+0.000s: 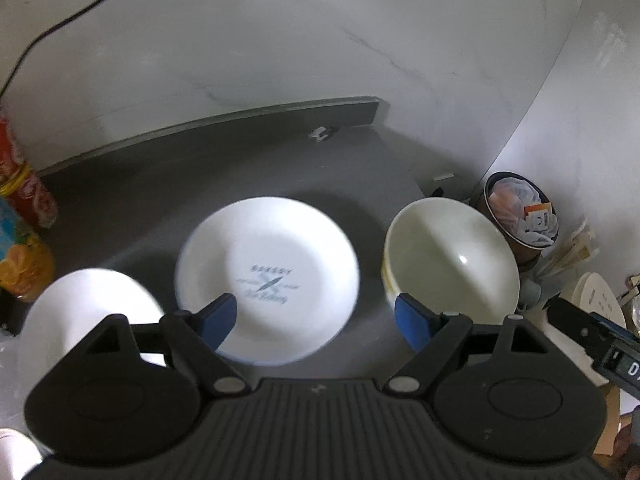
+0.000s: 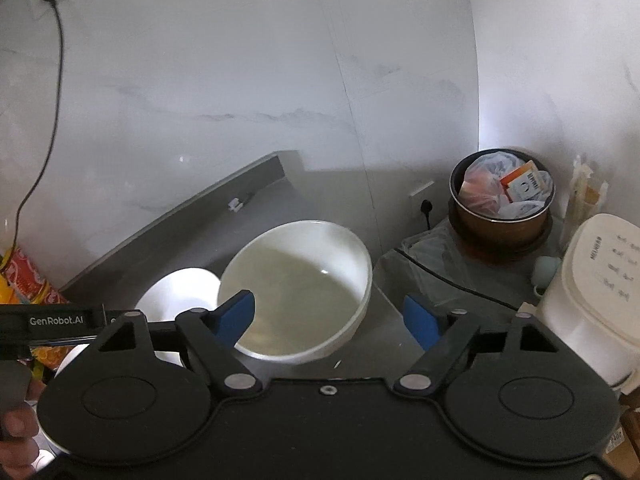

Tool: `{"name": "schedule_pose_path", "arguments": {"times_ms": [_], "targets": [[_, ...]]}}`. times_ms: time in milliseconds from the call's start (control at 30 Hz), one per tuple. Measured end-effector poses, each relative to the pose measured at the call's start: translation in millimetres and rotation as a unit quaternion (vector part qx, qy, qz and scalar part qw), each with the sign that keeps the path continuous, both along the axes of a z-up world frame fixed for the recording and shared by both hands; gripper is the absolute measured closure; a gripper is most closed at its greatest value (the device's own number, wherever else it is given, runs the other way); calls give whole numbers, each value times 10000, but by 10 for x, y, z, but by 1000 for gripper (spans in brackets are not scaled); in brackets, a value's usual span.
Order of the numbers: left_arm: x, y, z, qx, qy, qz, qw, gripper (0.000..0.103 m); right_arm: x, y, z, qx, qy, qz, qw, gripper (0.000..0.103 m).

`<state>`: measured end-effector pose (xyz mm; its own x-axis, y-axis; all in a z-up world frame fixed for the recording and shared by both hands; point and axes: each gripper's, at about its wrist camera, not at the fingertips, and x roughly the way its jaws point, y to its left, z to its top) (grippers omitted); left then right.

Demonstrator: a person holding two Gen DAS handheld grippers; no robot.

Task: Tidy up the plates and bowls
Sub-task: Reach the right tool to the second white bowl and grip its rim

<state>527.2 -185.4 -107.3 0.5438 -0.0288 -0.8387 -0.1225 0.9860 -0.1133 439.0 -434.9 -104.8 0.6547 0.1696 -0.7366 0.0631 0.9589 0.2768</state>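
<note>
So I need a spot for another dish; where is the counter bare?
Bare grey counter lies behind the printed plate, up to the wall. The front row is crowded: white dish, plate and cream bowl sit close together. The left edge holds snack packets.

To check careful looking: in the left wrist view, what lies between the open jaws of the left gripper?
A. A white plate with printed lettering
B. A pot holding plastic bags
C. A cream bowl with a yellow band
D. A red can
A: the white plate with grey lettering sits on the counter between the blue pads of the left gripper; the cream bowl stands to its right.
</note>
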Motion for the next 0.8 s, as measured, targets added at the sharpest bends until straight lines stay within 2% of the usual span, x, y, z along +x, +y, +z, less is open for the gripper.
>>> {"name": "schedule_pose_path", "arguments": {"times_ms": [400,533,600,667,800], "targets": [[496,-304,-364,-259,433,150,9986,22,479,-134,-483,178,590,364,9974,34],[616,-329,-481,-405,577,300,9971,30,588,-110,-559,199,722,453,9962,40],[633,-318,-516,-500,595,315,9965,32,626,-125,-582,458,803,429,9948,40],[679,-328,-553,-446,642,314,9964,35,662,-112,-599,604,874,435,9934,45],[739,-338,-601,-581,744,374,9948,50,707,-78,-622,499,933,437,9934,51]]}}
